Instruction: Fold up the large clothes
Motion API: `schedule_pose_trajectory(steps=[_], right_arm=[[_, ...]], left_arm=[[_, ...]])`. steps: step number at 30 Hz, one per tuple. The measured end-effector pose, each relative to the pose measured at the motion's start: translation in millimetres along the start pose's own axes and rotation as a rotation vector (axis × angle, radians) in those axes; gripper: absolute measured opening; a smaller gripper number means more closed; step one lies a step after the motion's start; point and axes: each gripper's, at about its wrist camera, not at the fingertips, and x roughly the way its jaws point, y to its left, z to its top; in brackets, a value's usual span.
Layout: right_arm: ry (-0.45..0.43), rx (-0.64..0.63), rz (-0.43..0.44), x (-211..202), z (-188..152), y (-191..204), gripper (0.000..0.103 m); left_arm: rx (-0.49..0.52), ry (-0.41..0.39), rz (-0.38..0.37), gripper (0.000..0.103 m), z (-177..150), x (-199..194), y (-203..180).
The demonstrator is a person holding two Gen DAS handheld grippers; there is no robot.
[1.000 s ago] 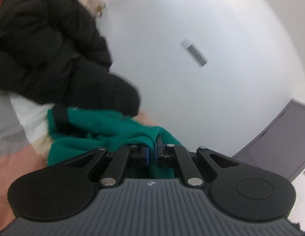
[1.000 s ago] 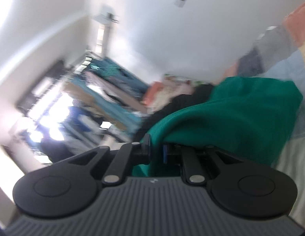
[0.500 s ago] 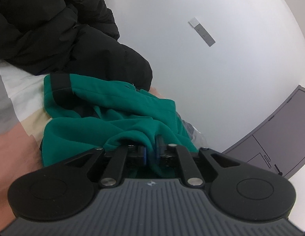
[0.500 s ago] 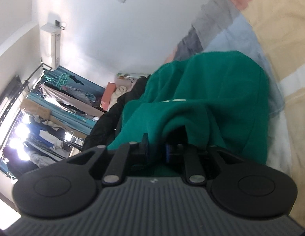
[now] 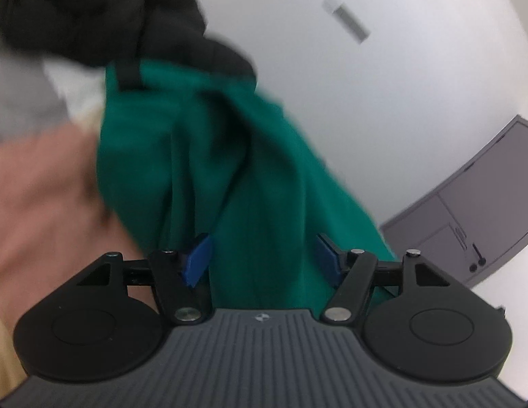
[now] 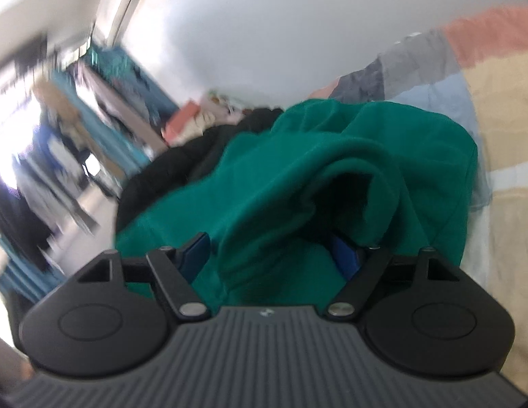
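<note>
**Left wrist and right wrist views: both grippers letting go of the green garment**

Left wrist view shows the patchwork bed cover (image 5: 43, 204) as the largest surface, pink and grey on that side; the right wrist view shows its cream, pale blue and pink panels (image 6: 495, 129); a black padded coat (image 5: 94, 17) is heaped at the far end, touching the green garment (image 5: 202, 156), which lies bunched on the cover in front of both tools.

From the left gripper (image 5: 260, 258) the garment runs straight ahead and slightly leftward, its long axis pointing away toward the coat; a dark cuff or band (image 5: 128, 74) marks its far end. From the right gripper (image 6: 270, 255) the same cloth (image 6: 332, 170) rises as a humped fold ahead and to the right.

Both sets of jaws are opening; cloth sits between the blue pads (image 5: 197, 258) of the left tool and between those of the right (image 6: 344, 258), yet the pads stand apart from it, so both grips are released.

Judging by this, 1 fold has just been laid down; the 2 grippers look about equally near, so the next grasp turns on finding a free edge along that far-pointing axis.
</note>
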Motion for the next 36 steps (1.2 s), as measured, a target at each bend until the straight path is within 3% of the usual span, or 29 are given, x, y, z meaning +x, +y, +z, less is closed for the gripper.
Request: schedule_pose_trajectory(steps=[2,5,9,11,12,15,17,21,25,30,33,36], right_arm=[[0.075,-0.104,-0.079,15.3,-5.1,13.0,0.039],[0.106,-0.150,-0.129,25.6,-13.3,17.4,0.022],[0.054,-0.108,-0.062,12.7,-12.3,14.2,0.018],[0.020,-0.081,0.032,-0.5,-9.1,13.9,0.018],[0.005,-0.058,0.107,-10.0,-7.8,13.0,0.018],[-0.004,-0.012,0.227,-20.6,-5.4,7.8,0.018],[0.017,-0.001,0.206,-16.5,-7.7,4.0,0.018],[0.074,-0.066,0.102,8.3,-17.5,4.2,0.019],[0.037,-0.102,0.112,13.5,-22.3,13.6,0.019],[-0.065,-0.100,0.179,-25.8,-18.3,23.0,0.017],[-0.141,-0.122,0.289,-65.5,-14.8,38.6,0.017],[-0.255,-0.089,0.406,-107.4,-5.1,56.9,0.016]], left_arm=[[-0.035,0.108,0.028,0.071,-6.1,20.6,6.8],[-0.116,0.183,-0.033,0.071,-14.1,40.2,23.1],[-0.151,0.180,-0.125,0.070,-13.9,36.0,24.6],[-0.107,0.163,-0.188,0.058,-12.2,27.6,15.2],[-0.079,0.165,-0.210,0.044,-11.6,24.7,9.5],[0.006,0.152,-0.256,0.038,-12.7,18.8,-5.6],[0.051,0.152,-0.258,0.037,-14.7,22.6,-11.9],[0.105,0.124,-0.191,0.031,-14.9,35.4,-18.2],[0.152,0.107,-0.172,0.025,-18.6,43.5,-25.4],[0.180,0.010,-0.282,0.019,-15.9,-8.0,-47.1],[0.173,-0.058,-0.406,0.018,-12.6,-57.1,-63.0],[0.178,-0.120,-0.477,0.018,-9.2,-107.4,-78.3]])
